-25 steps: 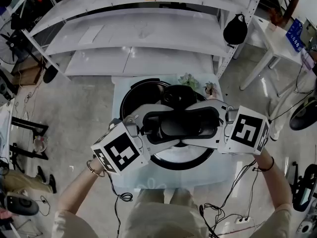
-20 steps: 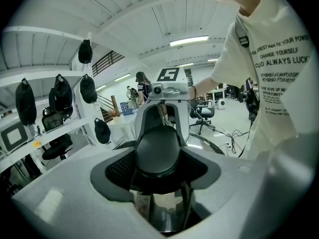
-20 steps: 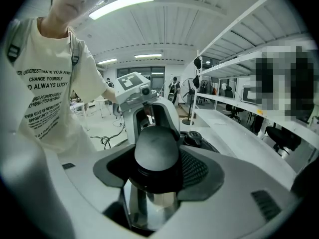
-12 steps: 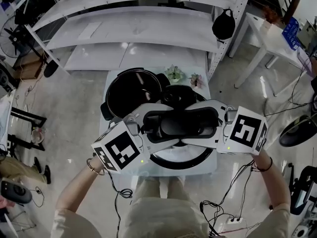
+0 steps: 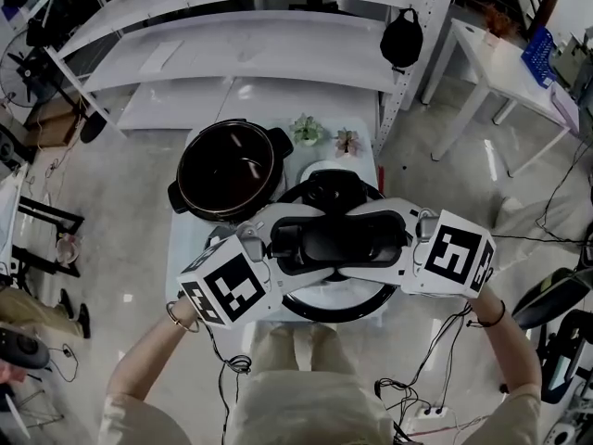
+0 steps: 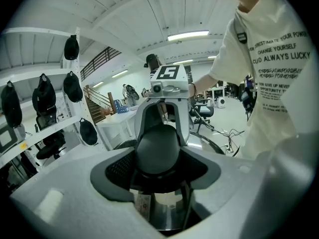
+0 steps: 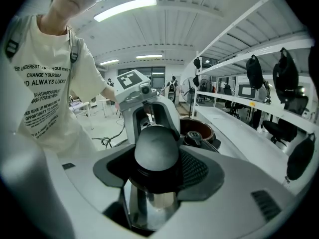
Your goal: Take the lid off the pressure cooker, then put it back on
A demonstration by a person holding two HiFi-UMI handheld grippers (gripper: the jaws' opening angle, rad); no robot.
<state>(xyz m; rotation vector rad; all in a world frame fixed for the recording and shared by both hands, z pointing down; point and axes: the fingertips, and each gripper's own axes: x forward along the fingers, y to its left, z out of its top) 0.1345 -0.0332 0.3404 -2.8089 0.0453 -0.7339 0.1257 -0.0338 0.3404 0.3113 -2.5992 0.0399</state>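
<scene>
The open pressure cooker pot [image 5: 227, 170], dark inside, stands on the left of a small white table [image 5: 182, 248]. To its right and nearer me is the round lid [image 5: 335, 311], with a black knob [image 5: 332, 185] at its far side. Both grippers hold its long black handle [image 5: 338, 239]. My left gripper [image 5: 283, 246] is shut on the handle's left end [image 6: 157, 153]. My right gripper [image 5: 398, 241] is shut on the right end [image 7: 156, 156]. The two face each other across the lid. Whether the lid rests on the table is hidden.
Two small potted plants [image 5: 303, 128] [image 5: 346, 140] stand at the table's far edge. White shelves [image 5: 241, 54] run behind, with a black cap [image 5: 400, 37] hanging from a post. A white side table [image 5: 496, 58] is at the right. Cables [image 5: 422, 406] lie on the floor by my feet.
Both grippers have carried the lid to the right, off the pot. The pot, half covered a second ago, now shows whole at the lid's left.
</scene>
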